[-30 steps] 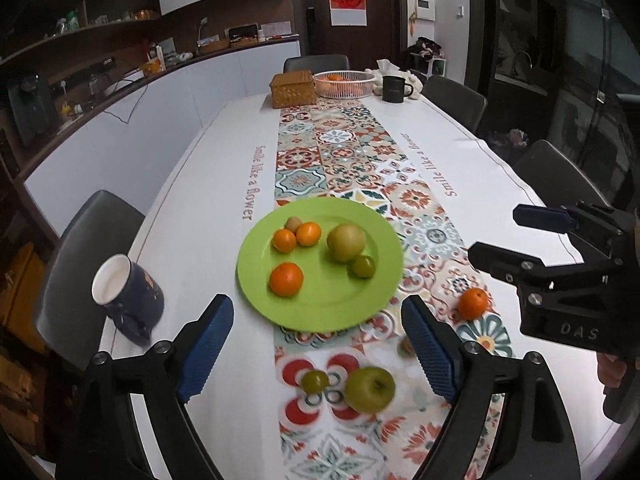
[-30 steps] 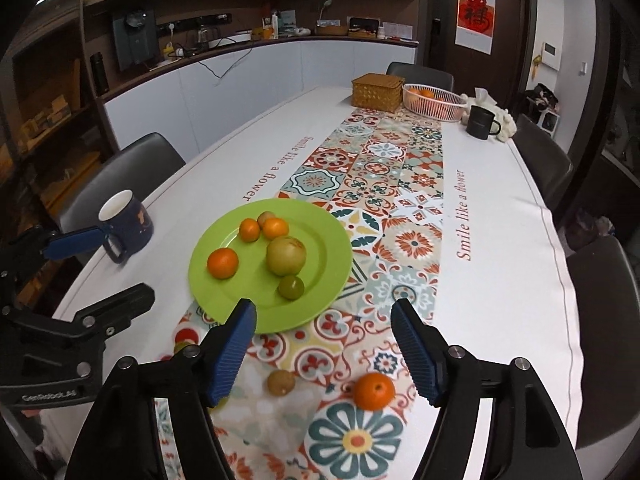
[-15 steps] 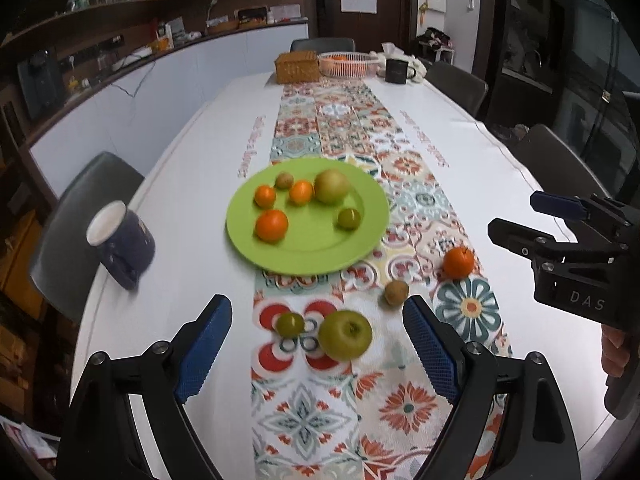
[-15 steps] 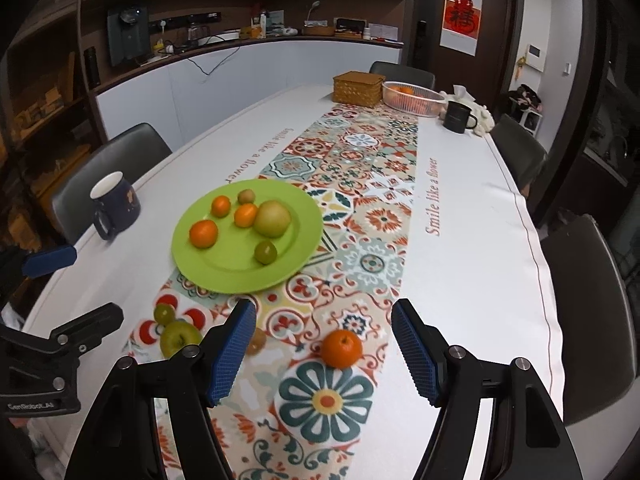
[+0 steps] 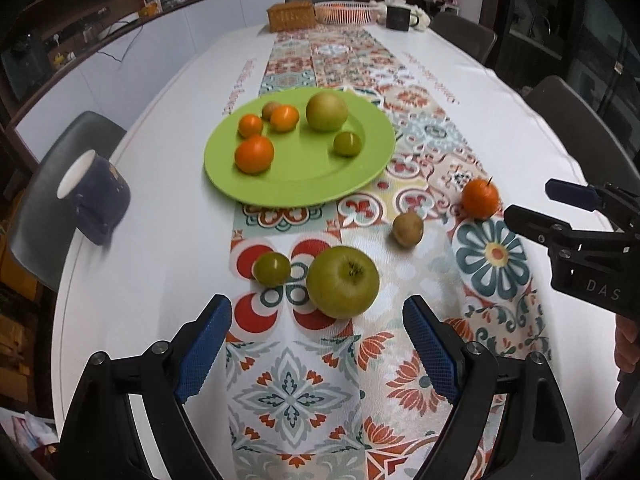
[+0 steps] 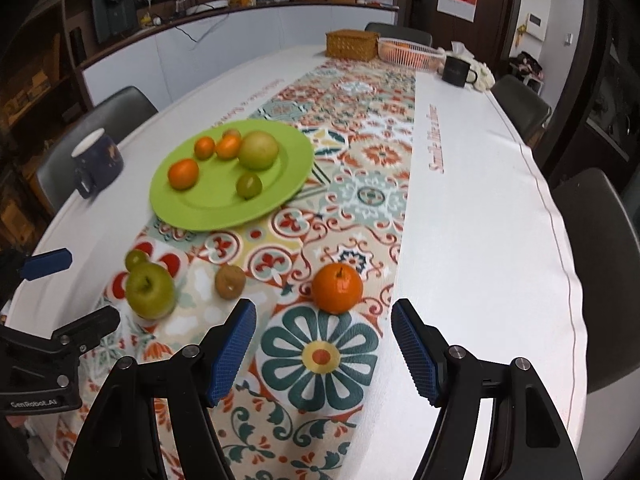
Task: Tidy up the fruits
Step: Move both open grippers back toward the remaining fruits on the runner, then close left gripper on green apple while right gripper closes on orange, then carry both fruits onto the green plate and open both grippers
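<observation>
Left wrist view: green apple lined up between spread left gripper fingers, nothing gripped; closing needed next, then green plate.

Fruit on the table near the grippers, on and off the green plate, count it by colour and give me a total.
Orange: 4, three on the green plate, one orange off it.
Green or yellow-green: 4, including the big apple.
Brown: 2.
Total: 10.

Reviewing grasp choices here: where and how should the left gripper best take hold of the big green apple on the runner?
Probably across the widest middle of the big green apple, coming from the near side with the open left gripper. The apple sits upright, stem dimple up. The small green fruit sits close on its left, so that finger needs care.
</observation>
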A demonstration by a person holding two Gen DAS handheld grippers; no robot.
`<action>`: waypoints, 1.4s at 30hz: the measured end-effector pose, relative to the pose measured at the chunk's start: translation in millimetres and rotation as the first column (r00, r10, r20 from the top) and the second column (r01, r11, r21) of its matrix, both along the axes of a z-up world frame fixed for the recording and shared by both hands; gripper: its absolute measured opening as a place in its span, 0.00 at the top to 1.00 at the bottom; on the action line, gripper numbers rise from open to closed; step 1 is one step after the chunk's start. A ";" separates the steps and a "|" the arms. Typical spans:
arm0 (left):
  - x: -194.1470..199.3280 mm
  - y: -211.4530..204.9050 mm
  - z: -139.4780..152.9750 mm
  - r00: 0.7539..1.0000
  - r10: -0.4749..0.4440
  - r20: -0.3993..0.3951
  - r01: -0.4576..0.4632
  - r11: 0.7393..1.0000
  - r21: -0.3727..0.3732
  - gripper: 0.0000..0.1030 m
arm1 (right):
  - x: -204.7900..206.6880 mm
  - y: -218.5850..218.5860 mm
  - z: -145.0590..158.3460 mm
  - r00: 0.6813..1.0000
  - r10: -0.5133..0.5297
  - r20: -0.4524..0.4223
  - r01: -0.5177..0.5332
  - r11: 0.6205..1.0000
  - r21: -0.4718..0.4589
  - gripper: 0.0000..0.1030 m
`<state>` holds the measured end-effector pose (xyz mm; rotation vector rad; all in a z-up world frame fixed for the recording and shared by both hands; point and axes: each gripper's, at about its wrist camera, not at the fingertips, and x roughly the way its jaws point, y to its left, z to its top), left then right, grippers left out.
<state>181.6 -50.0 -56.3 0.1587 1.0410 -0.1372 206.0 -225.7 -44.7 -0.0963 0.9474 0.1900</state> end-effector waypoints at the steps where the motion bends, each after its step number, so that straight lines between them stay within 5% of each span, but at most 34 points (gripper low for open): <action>1: 1.0 -0.2 -2.4 1.000 0.000 -0.004 0.000 1.000 0.000 0.15 | 1.3 -0.7 -3.7 1.000 -0.004 -0.007 0.004 1.000 -0.004 0.31; 12: 20.8 -4.3 -28.6 0.999 -0.023 -0.037 0.024 1.000 0.010 0.16 | 22.1 -4.3 -34.5 0.998 -0.022 -0.066 0.021 1.000 -0.017 0.31; 20: 32.4 -7.7 -35.2 0.998 -0.034 -0.049 0.034 0.999 -0.004 0.28 | 38.4 -6.3 -46.9 0.996 -0.040 -0.079 0.040 0.999 -0.007 0.33; 31: 39.3 -9.2 -40.0 0.997 -0.054 -0.061 0.049 0.996 -0.071 0.52 | 48.9 -0.5 -58.4 0.995 -0.013 -0.095 0.013 1.000 0.000 0.51; 33: 39.6 -10.3 -40.3 0.997 -0.054 -0.055 0.050 0.996 -0.070 0.52 | 49.1 0.0 -60.1 0.995 -0.011 -0.098 0.011 1.000 0.004 0.59; 42: 37.0 -10.5 -39.4 0.997 -0.056 -0.043 0.053 0.996 -0.068 0.52 | 41.4 1.1 -55.0 0.997 -0.007 -0.072 0.008 1.000 0.012 0.60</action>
